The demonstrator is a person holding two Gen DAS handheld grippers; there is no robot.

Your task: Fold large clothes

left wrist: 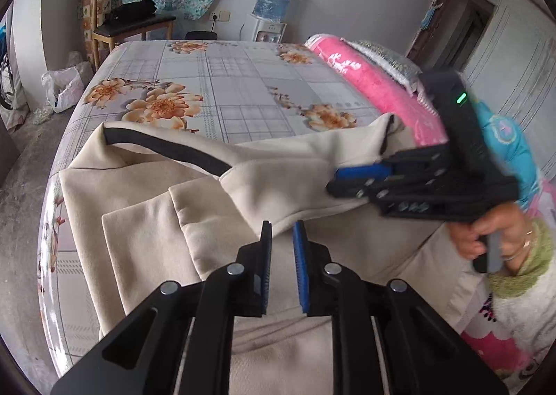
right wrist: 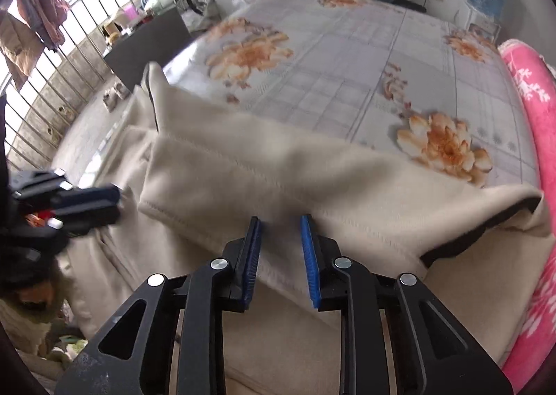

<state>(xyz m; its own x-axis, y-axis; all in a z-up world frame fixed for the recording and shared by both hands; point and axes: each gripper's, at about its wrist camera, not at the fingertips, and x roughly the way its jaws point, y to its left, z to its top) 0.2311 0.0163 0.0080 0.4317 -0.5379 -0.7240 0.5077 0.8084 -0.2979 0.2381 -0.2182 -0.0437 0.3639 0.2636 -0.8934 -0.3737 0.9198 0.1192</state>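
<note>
Our fingers [left wrist: 267, 249] on both grippers stand slightly apart, with nothing pinched.

Beyond and under our fingertips the bed [left wrist: 215, 82] carries the beige garment [left wrist: 146, 221], spread with a folded flap; our left gripper [left wrist: 282, 226] hangs just above the flap's edge, our right gripper [right wrist: 280, 221] likewise, blue pads clear of the cloth.
</note>
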